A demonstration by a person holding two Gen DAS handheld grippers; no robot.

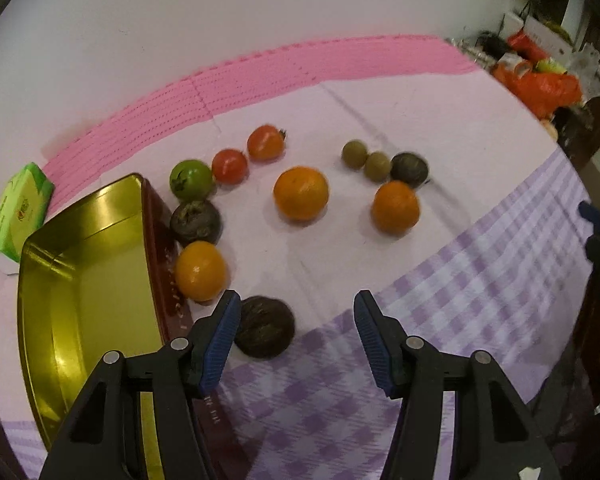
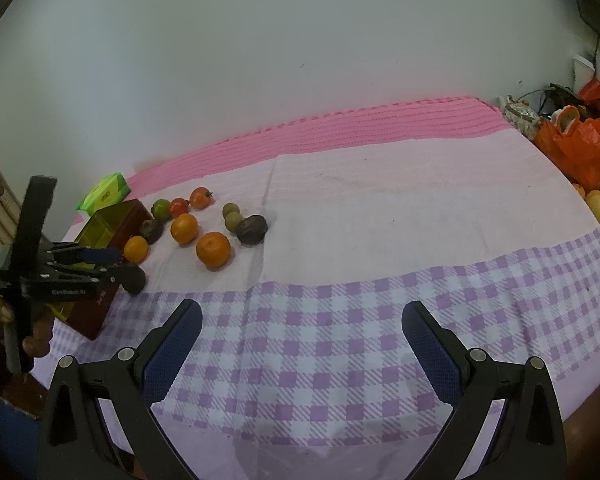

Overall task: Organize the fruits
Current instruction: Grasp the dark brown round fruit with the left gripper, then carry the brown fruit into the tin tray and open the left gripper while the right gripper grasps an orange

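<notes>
Fruits are lying outside the gold tin (image 1: 80, 288). Left gripper (image 1: 296, 340) is hanging half open, holding nothing, so the dark fruit (image 1: 265, 327) beside 1 pad could roll away if bumped.

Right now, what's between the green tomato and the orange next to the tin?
A dark brown wrinkled fruit lies between the green tomato and that orange, seen in the left wrist view.
</notes>
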